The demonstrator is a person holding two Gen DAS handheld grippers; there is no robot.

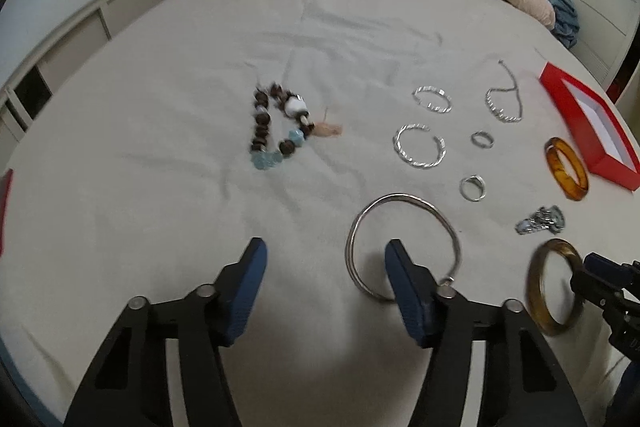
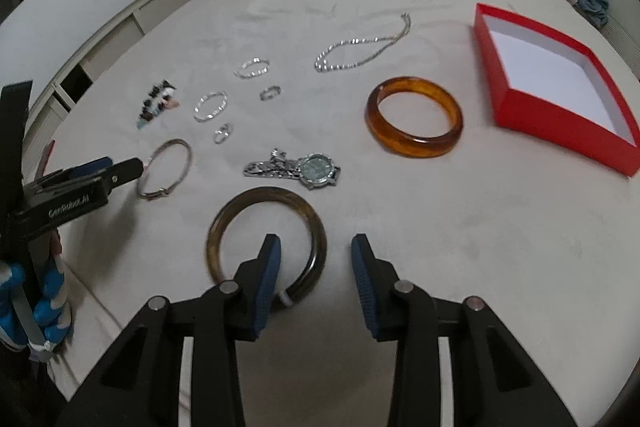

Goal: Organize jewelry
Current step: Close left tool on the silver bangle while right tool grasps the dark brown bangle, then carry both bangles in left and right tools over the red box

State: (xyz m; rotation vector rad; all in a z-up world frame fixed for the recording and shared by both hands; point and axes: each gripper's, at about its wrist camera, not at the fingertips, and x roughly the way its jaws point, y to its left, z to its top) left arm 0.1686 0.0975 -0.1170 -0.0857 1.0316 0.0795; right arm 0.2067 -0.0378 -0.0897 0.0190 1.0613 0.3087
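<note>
Jewelry lies spread on a pale bed sheet [image 2: 460, 227]. Right gripper [image 2: 316, 259]: jaws wide apart, holding nothing; its left finger sits inside the dark brown bangle [image 2: 224, 223], which lies flat on the sheet, thin-walled, mottled olive-brown, and its near arc is covered by that finger. Left gripper [image 1: 325, 267]: jaws wide apart, empty; its right finger stands inside the thin silver bangle [image 1: 400, 199], a plain wire hoop with a small clasp at its near edge, partly covered by the finger. An amber bangle [image 2: 414, 115], thick and glossy, lies flat just left of the open red box [image 2: 520, 107], which has a white interior. A silver watch [image 2: 316, 169] with greenish dial rests between the two brown bangles; its band is blurred. Farther off: a silver chain necklace [image 2: 360, 53], two twisted silver bracelets [image 1: 432, 98] [image 1: 420, 147], two small rings [image 1: 482, 139] [image 1: 473, 187], and a beaded bracelet [image 1: 276, 127] of dark, white and blue beads, detail soft. A red edge [image 1: 5, 211] is cut off at the left view's border; I cannot tell what it is.
</note>
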